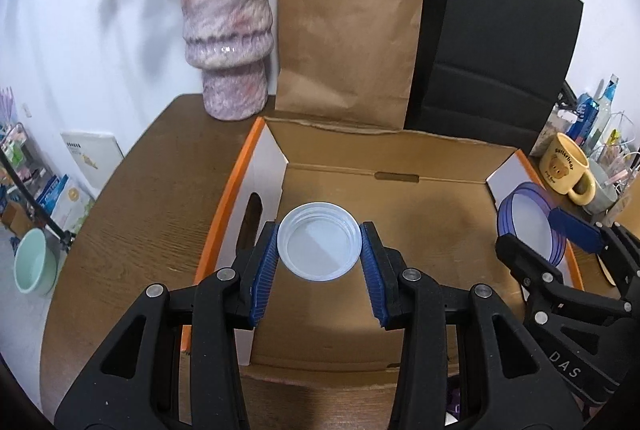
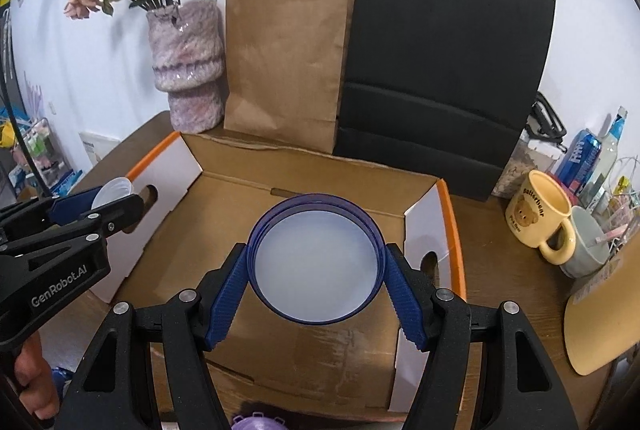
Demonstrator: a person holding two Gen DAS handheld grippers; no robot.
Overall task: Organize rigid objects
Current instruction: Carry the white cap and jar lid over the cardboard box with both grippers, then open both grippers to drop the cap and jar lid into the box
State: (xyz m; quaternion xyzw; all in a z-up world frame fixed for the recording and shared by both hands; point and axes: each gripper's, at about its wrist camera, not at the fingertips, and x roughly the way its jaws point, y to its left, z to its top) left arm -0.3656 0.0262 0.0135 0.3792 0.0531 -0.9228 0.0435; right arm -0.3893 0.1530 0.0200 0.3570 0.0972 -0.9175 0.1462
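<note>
My left gripper (image 1: 320, 242) is shut on a small clear plastic lid (image 1: 319, 241), held above the left part of an open cardboard box (image 1: 400, 158). My right gripper (image 2: 316, 262) is shut on a larger round purple-rimmed lid (image 2: 316, 266), held above the right part of the same box (image 2: 240, 166). The right gripper and purple lid (image 1: 528, 226) show at the right edge of the left wrist view. The left gripper (image 2: 104, 198) with the clear lid (image 2: 114, 190) shows at the left of the right wrist view. The box floor looks bare.
Behind the box stand a pink vase with dried flowers (image 1: 226, 46), a brown paper bag (image 1: 348, 30) and a black paper bag (image 1: 492, 38). A yellow bear mug (image 2: 540, 218), a grey cup (image 2: 588, 246) and bottles sit at right. A purple object (image 2: 258, 422) lies in front.
</note>
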